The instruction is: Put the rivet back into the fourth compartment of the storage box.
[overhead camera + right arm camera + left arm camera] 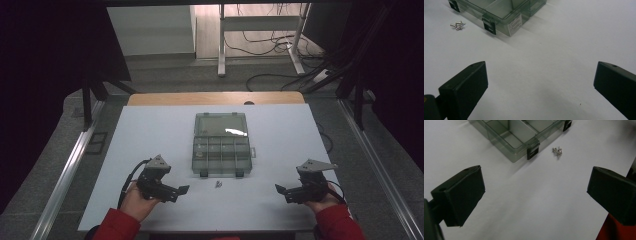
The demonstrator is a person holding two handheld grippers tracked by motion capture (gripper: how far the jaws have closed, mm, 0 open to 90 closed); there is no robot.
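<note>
Both grippers, left [183, 192] and right [280, 192], are wide open, holding nothing; little screws [218, 184] lie at the box's [220, 145] six o'clock.

White table [150, 150], clear compartment box [220, 145], sm. metal screws [218, 184]

Dim, soft pictures; glare on the box lid [235, 132], dark edges, near jaws blurred.

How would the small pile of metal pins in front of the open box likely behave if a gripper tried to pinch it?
The metal pins look tiny, loose, round-shafted: probably scatter or roll on the smooth white table. Wide, blunt jaws may grab few.
</note>
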